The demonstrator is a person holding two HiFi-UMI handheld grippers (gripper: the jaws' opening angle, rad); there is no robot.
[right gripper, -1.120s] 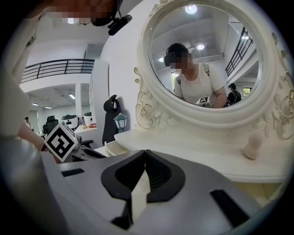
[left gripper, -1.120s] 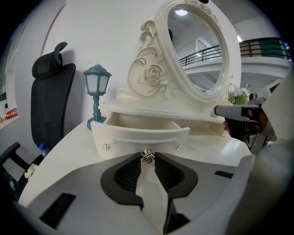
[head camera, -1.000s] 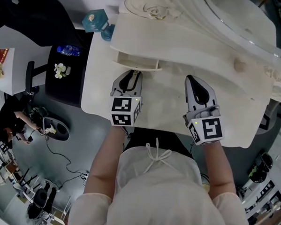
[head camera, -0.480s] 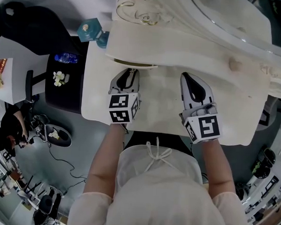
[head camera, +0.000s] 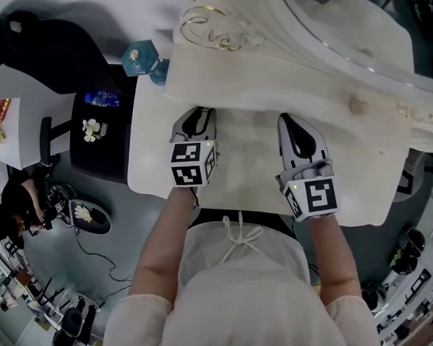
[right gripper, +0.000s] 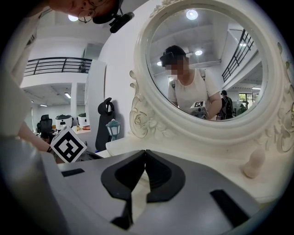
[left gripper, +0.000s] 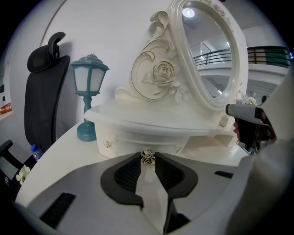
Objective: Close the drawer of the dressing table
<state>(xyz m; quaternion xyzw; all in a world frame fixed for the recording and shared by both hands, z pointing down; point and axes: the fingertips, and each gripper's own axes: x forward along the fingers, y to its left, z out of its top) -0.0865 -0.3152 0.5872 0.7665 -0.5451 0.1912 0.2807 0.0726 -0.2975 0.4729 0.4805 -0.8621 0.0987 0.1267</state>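
The drawer [left gripper: 133, 143] sat pushed in under the upper shelf [left gripper: 151, 120] at the table's left end, its front about level with the shelf edge. Left gripper [left gripper: 147, 160] pinched the drawer's small metal knob [left gripper: 147, 155] at the jaw tips. Right gripper [right gripper: 145, 153] had its jaws pressed together, holding nothing, above the tabletop [head camera: 237, 184] and facing the mirror [right gripper: 206, 64]. Open tabletop ran from shelf to near edge. Teal lamp [left gripper: 90, 87] stood just left of the drawer, by the table's left edge.
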